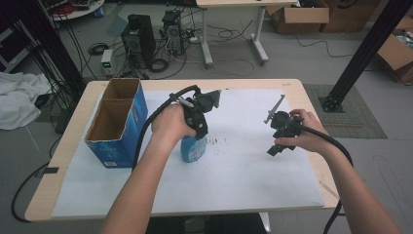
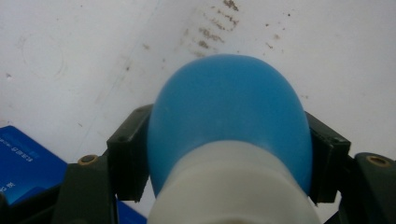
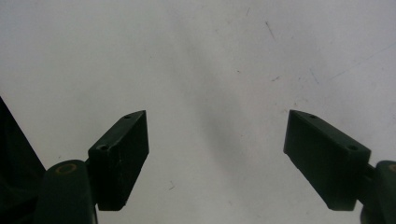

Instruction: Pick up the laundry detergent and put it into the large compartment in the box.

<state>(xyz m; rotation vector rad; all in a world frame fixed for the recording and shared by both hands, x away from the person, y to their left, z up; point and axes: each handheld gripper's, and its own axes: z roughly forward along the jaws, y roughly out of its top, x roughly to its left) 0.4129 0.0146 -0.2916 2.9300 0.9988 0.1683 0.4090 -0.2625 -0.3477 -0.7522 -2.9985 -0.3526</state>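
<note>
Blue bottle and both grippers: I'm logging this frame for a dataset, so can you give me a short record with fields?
surface: table covered by a white sheet
blue bottle: upright on the sheet, white neck toward the camera
left gripper: jaws closed on either side of the bottle
right gripper: jaws wide apart, nothing between them, above bare sheet
box: blue cardboard box, open top, at the person's left of the bottle
marks: dark specks on the sheet near the bottle
</note>
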